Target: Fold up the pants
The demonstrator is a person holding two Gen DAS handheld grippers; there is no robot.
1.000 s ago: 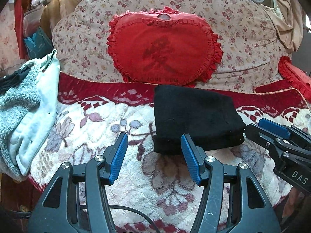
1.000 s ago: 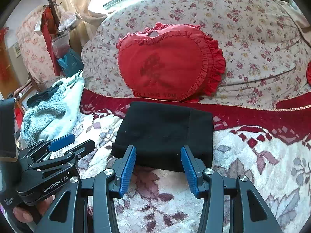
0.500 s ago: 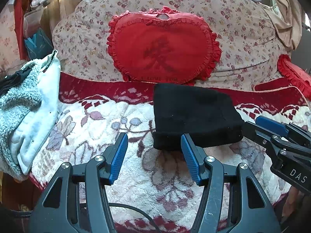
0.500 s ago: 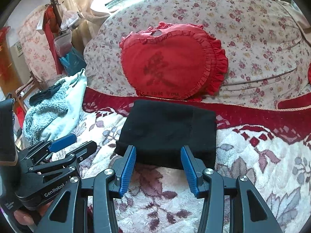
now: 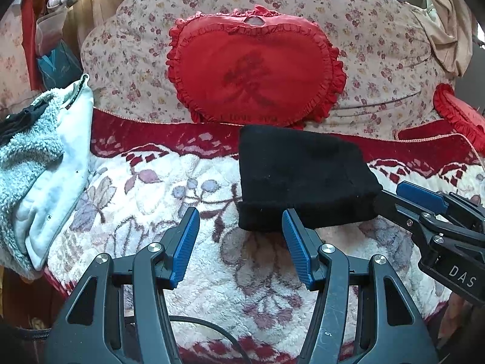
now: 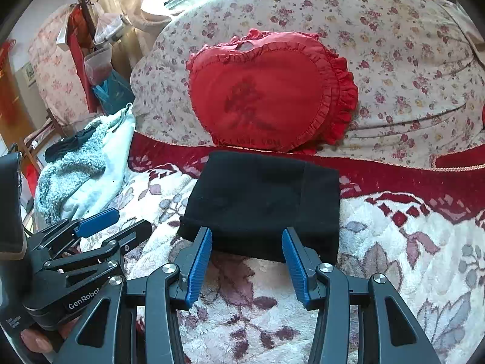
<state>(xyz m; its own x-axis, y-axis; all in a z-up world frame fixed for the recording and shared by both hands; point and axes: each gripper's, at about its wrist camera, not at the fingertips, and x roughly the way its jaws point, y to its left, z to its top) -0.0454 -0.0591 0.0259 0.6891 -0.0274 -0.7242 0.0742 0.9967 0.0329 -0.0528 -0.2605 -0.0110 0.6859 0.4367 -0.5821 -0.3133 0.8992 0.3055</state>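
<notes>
The black pants [image 5: 303,179] lie folded into a thick rectangle on the floral blanket [image 5: 169,194], in front of the red heart cushion [image 5: 257,69]. They also show in the right wrist view [image 6: 263,203]. My left gripper [image 5: 241,215] is open and empty, just short of the bundle's near left corner. My right gripper [image 6: 247,233] is open and empty, at the bundle's near edge without touching it. Each gripper shows in the other's view, the right one [image 5: 400,197] beside the bundle's right end, the left one [image 6: 121,221] to its left.
A pale fleece garment with a dark item on it [image 5: 39,163] is heaped at the blanket's left edge. A flowered quilt roll [image 5: 379,69] backs the cushion. A second red cushion [image 5: 457,115] sits far right. Bags and clutter [image 6: 103,60] stand left.
Both grippers have drawn back slightly from the folded pants, which now sit a little farther off. Both stay open. The bundle has not moved.
</notes>
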